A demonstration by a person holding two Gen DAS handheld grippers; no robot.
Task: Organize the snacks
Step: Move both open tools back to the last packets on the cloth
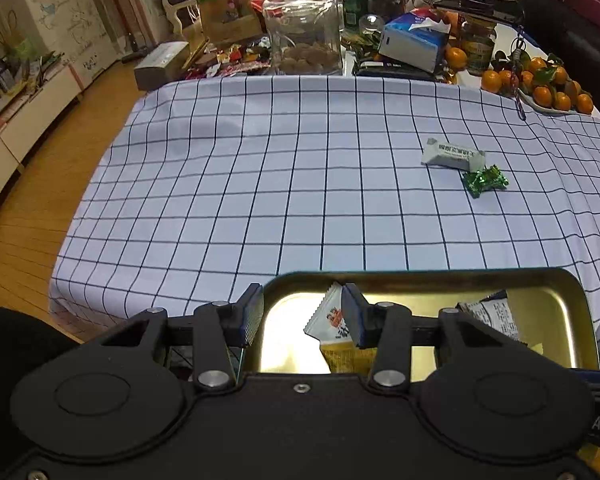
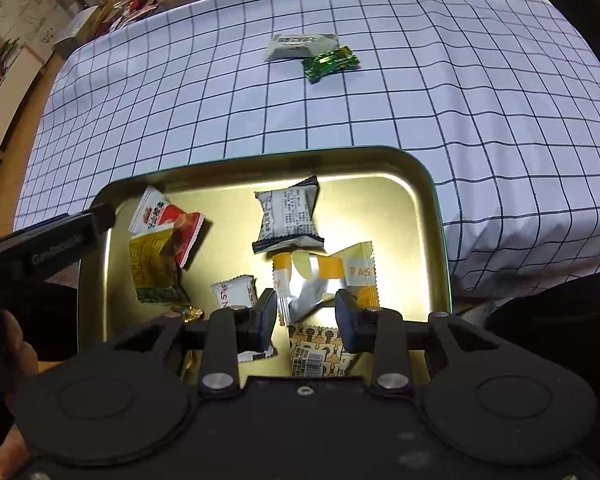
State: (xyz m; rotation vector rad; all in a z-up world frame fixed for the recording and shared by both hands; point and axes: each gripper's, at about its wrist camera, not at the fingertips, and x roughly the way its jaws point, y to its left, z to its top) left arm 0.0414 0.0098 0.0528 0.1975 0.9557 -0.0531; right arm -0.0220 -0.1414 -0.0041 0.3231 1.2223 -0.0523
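Over the near edge of the checked tablecloth (image 2: 480, 120) sits a gold tin tray (image 2: 428, 208) holding several wrapped snacks. The right gripper (image 2: 306, 316) hangs over the tray's near side, jaws partly apart around a yellow-and-white packet (image 2: 324, 280); whether the pads press it cannot be told. The left gripper (image 1: 300, 316) stands wide, gripping nothing, above the tray's left edge. Toward the cloth's far right, a grey packet (image 1: 452, 154) and green candy (image 1: 485, 180) touch.

Warm indoor light, glare on tin (image 2: 428, 200); edges bowed, far clutter perhaps blurred.
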